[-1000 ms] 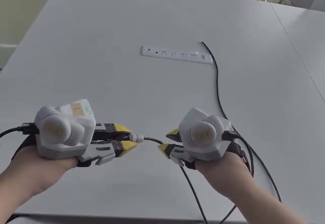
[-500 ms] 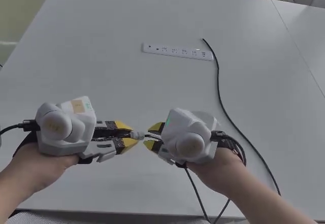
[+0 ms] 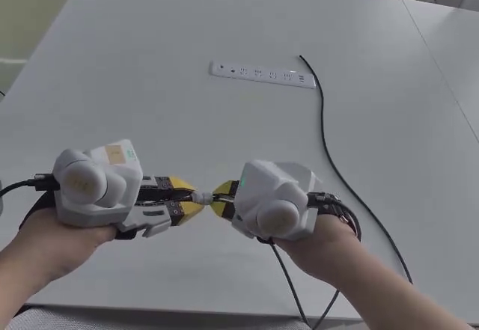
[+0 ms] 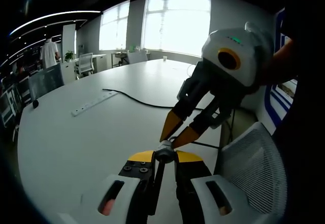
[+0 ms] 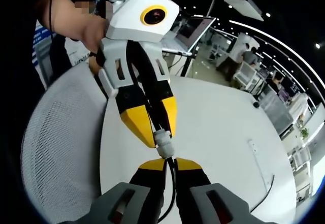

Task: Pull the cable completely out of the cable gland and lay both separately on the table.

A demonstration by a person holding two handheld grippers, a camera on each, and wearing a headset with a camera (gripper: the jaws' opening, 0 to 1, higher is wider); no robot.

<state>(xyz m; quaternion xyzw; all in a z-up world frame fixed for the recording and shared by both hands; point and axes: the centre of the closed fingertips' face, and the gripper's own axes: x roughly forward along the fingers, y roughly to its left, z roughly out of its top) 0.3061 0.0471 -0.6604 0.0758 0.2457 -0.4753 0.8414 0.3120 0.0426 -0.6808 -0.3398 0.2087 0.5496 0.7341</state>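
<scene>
Closing in: my right tongs (image 3: 219, 199), further off a second ago, now clamp the cable (image 5: 173, 181) just beside the cable gland (image 3: 202, 197), which my left tongs (image 3: 191, 199) pinch above the tabletop (image 3: 224, 135). Cable looks still threaded; pull remains.

left gripper (image 3: 191, 199): fingers clamped | right gripper (image 3: 218, 200): fingers apparently closed | tips nearly touching

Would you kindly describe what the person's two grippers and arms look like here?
The left gripper and right gripper each have a rounded white housing, dark grey linkage and yellow-tipped jaws. The left housing bears a tan label; the right has a small green light. A black cable leaves the rear of each, and a dark strap sits at each wrist. The forearms are bare.
</scene>
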